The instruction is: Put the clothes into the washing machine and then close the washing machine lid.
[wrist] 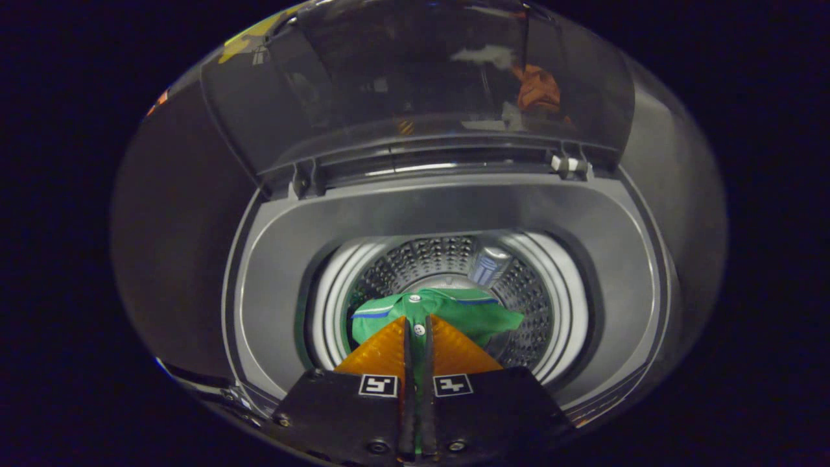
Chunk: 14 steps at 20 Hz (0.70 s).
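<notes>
I look down into a top-loading washing machine (447, 214) whose dark tinted lid (421, 84) stands raised beyond the opening. A green shirt (473, 314) with a blue and white striped collar and white buttons hangs over the perforated steel drum (532, 292). My gripper (418, 324) is shut on the green shirt, the cloth pinched in the narrow slit between its two fingers, which point down into the drum mouth.
The grey top panel (272, 259) rings the drum opening, with a white inner ring (324, 305) below it. The lid hinges (569, 165) sit at the back edge. Dark machine sides surround the opening.
</notes>
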### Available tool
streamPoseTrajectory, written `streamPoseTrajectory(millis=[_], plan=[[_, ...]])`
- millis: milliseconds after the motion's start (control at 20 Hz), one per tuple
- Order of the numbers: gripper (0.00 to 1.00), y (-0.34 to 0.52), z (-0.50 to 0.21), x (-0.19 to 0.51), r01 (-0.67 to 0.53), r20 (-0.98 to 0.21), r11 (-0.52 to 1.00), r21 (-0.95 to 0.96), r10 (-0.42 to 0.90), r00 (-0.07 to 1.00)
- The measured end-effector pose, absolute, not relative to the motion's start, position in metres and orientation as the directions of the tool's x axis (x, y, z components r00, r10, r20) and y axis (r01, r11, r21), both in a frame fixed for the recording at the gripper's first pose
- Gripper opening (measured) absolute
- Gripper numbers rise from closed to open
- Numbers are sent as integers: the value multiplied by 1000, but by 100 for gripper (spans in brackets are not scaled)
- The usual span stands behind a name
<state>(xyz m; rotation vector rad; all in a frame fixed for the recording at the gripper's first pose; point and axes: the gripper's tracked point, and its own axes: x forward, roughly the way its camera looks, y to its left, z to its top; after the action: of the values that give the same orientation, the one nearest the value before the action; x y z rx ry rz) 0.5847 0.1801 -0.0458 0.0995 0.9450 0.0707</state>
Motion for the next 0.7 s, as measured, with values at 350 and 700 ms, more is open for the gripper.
streamPoseTrajectory(millis=[350,700], plan=[[12,176,-55,571,27,-866,997,74,51,498],[42,173,-52,567,68,-853,993,98,49,520]])
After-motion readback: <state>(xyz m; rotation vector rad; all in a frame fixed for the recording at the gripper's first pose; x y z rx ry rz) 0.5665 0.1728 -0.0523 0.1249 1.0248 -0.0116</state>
